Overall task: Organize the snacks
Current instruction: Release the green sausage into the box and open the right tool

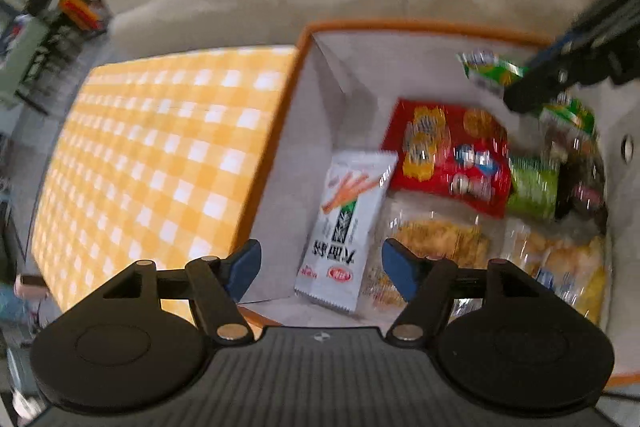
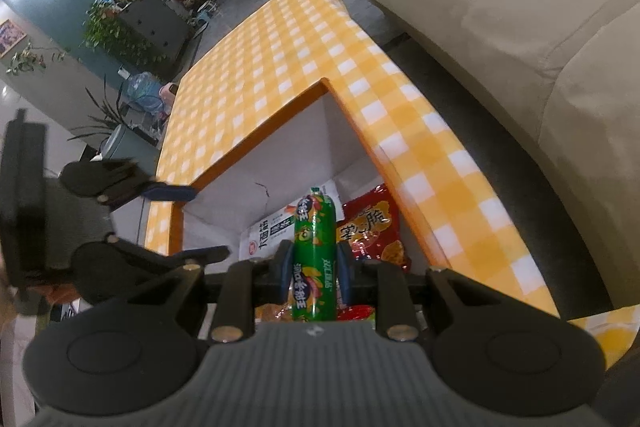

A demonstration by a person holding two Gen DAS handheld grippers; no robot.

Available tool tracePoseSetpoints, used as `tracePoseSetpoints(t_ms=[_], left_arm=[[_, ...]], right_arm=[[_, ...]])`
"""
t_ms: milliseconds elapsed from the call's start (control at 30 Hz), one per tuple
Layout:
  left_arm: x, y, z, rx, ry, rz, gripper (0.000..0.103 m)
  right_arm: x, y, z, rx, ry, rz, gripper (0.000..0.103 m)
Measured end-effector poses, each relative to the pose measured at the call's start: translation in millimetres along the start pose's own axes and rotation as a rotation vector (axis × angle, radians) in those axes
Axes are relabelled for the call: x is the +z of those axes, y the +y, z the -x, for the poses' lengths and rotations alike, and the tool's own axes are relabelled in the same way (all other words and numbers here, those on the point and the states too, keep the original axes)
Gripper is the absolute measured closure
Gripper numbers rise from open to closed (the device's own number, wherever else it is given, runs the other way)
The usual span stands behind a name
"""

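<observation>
Right gripper [image 2: 314, 269] clamps green sausage stick [image 2: 315, 251], long axis along the fingers, over storage box [image 2: 256, 143]; left gripper [image 1: 320, 269] wide, empty.

The box [image 1: 320, 99] is bare along its left wall; snack packets [image 1: 452, 155] crowd its right, where the right gripper [image 1: 532, 95] hangs.

Beige sofa [image 2: 500, 11]; checked table [image 2: 256, 83]; leafy houseplants [image 2: 116, 27].
</observation>
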State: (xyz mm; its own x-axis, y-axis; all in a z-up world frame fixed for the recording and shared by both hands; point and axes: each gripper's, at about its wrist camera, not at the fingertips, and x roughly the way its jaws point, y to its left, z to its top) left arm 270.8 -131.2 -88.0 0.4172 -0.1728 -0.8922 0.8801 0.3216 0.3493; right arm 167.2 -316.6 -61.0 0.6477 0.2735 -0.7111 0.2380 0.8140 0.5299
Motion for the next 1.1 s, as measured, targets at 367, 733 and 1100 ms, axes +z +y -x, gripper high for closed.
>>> tracePoseSetpoints(t_ms=[367,733,1100], left_arm=[[-33,-11,43,0.125,-0.147,0.464,0.022],[-104,-1,86,0.116,-0.228,1.153,0.022],[-147,-29,81,0.062,-0.24,1.289,0.022]], right_arm=[[-2,0,34,-0.023,-0.072,-0.005,0.082],[-9,13,45,-0.018,-0.073,0.041,0.082],[-16,45,13,-0.039,0.067,0.217,0.091]])
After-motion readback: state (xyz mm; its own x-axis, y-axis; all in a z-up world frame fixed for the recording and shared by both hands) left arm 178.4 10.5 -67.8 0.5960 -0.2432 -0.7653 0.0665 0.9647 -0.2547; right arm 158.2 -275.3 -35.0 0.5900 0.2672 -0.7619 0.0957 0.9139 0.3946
